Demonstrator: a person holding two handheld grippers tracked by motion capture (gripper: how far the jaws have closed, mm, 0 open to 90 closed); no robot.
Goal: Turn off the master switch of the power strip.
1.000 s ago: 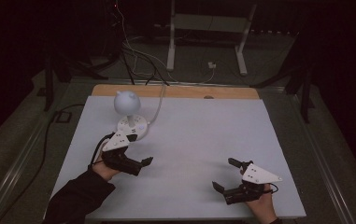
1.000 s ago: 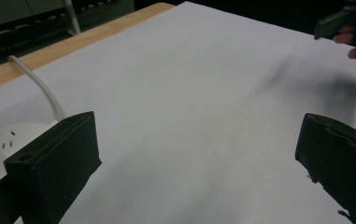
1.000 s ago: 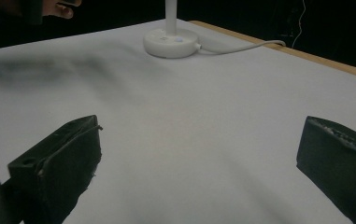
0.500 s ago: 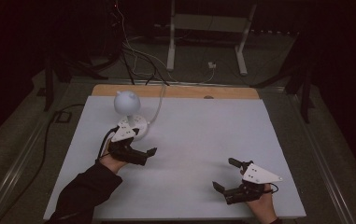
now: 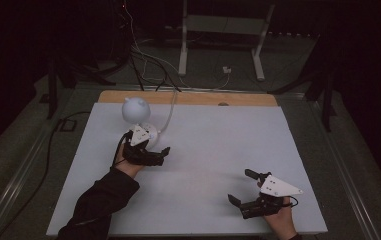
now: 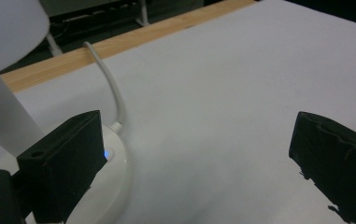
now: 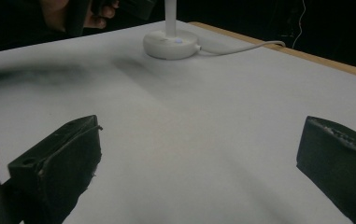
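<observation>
A small white desk lamp with a round globe head and a flat round base [image 5: 139, 116] is standing near the far left corner of the white surface [image 5: 213, 140], its white cable [image 6: 111, 88] trailing over the wooden far edge. The left gripper [image 5: 158, 152] is hovering just beside the lamp's base — jaws wide apart, one jaw right next to the base, where a small blue light is glowing. The right gripper [image 5: 242, 187] is resting near the near right corner, well apart from the lamp — jaws spread, gripping nothing.
</observation>
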